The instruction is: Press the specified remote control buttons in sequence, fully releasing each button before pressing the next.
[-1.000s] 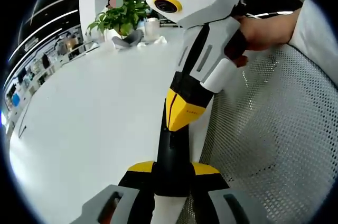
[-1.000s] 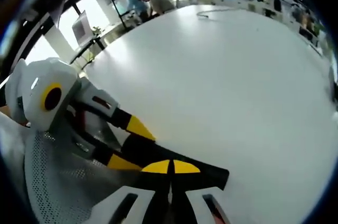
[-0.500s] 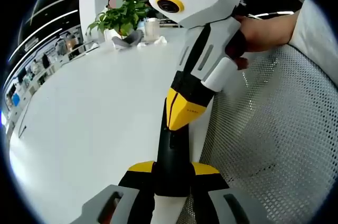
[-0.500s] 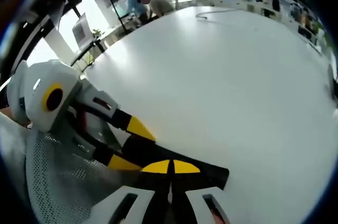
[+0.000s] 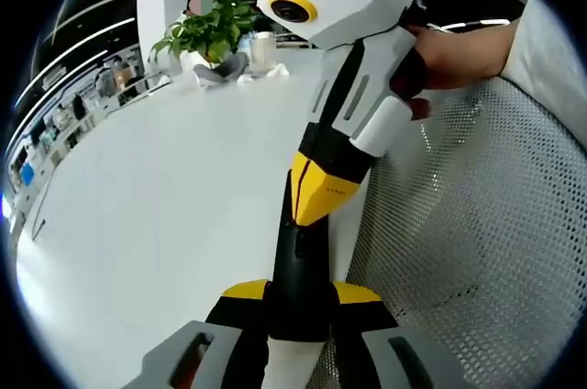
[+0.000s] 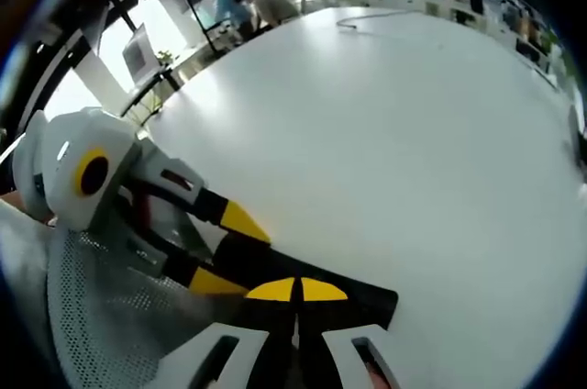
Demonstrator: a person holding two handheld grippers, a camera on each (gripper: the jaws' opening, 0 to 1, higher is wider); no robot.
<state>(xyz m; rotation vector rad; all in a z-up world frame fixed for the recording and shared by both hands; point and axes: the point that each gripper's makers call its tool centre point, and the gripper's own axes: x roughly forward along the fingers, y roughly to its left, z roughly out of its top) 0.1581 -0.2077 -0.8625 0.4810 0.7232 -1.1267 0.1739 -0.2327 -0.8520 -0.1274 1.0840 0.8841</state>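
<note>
Nothing moved since earlier frames, slight camera wobble aside. Left gripper pinches remote at table edge; right gripper pressed together, tips on remote. Remote rigid, light, smooth; grip sides, keep buttons clear. Mesh chair alongside; plant, cable well apart.

Bright, even indoor light in both views. The white table glares pale and nearly featureless, washed toward 3 o'clock in the right gripper view. Windows blow out at 11 o'clock there. Fisheye bending curves everything near the edges; the distant potted plant stays fairly sharp.
</note>
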